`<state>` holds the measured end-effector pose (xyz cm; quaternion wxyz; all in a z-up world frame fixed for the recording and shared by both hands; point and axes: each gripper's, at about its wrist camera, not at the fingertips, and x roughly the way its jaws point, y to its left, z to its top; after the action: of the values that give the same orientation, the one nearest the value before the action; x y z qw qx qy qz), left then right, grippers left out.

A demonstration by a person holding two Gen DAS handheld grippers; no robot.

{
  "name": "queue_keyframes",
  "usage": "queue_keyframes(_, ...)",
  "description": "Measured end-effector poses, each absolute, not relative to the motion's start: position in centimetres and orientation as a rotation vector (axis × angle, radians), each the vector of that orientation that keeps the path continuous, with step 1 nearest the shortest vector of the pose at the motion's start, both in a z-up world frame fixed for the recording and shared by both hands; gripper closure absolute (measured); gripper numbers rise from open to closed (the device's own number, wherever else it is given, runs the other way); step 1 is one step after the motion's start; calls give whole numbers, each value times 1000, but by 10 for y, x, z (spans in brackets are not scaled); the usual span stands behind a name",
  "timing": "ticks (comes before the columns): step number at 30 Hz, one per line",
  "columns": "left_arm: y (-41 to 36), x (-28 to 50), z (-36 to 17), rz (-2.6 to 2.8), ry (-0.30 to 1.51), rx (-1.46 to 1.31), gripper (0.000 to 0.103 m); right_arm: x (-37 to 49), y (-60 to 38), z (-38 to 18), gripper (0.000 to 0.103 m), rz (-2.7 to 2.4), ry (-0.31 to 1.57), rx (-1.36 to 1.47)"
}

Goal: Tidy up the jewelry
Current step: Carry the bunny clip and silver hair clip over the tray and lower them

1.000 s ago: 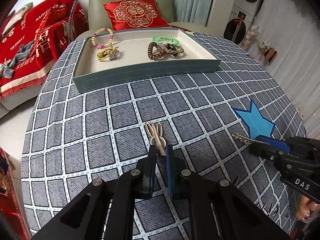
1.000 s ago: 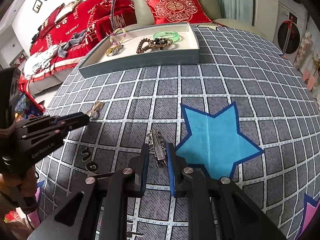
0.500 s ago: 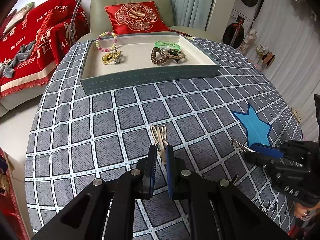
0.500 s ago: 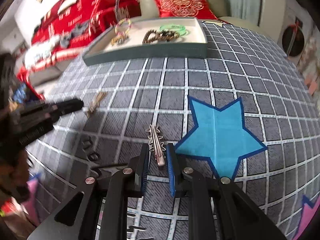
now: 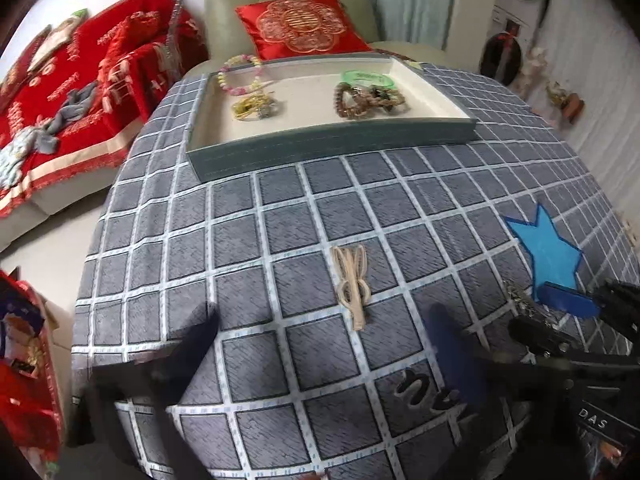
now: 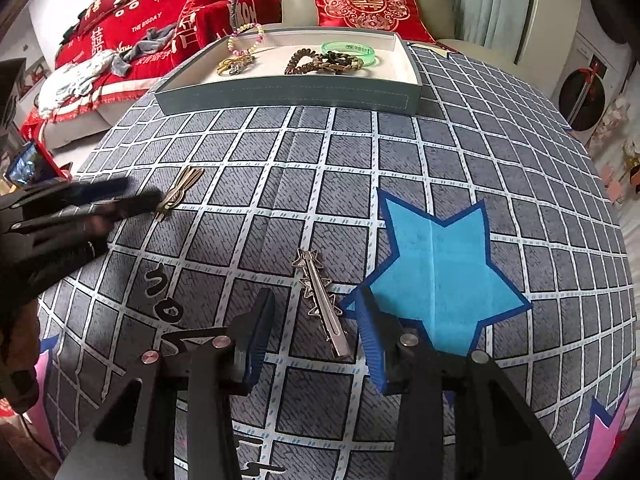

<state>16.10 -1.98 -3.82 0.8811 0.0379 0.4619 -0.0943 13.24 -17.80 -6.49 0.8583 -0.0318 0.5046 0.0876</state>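
A gold rabbit-ear hair clip (image 5: 352, 284) lies flat on the checked tablecloth, just ahead of my left gripper (image 5: 324, 344), which is open and blurred. It also shows in the right wrist view (image 6: 178, 193). A silver star hair clip (image 6: 322, 302) lies between the fingers of my open right gripper (image 6: 316, 340), beside the blue star patch (image 6: 436, 264). The grey jewelry tray (image 5: 332, 144) at the far side holds bead bracelets (image 5: 370, 98), a green bangle (image 5: 366, 77) and a gold piece (image 5: 254, 108).
A red cushion (image 5: 304, 24) on a green armchair stands behind the tray. A sofa with red blankets (image 5: 72, 92) is at the left. The round table's edge (image 5: 86, 264) drops off at the left. My left gripper appears at the left of the right wrist view (image 6: 120, 200).
Both grippers were shut on the hair clips and have opened. Both clips now lie free on the cloth. The left gripper is blurred with motion.
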Motion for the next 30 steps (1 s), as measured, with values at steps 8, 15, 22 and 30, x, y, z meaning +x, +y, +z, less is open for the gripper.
queue_keyframes(8,-35,178,-60,-208,1021,117,8,130,-179,-64,76,159,1057,-81)
queue_keyframes(15,-45,171,-53,-298,1001,155,78,128,-182,-62,84,159,1052,-32)
queue_keyframes(22,-38,162,-40,-353,966,87,80,127,-191,-49,84,154,1022,36)
queue_keyframes(30,-28,162,-13,-377,908,49,80,139,-198,-29,84,155,987,111)
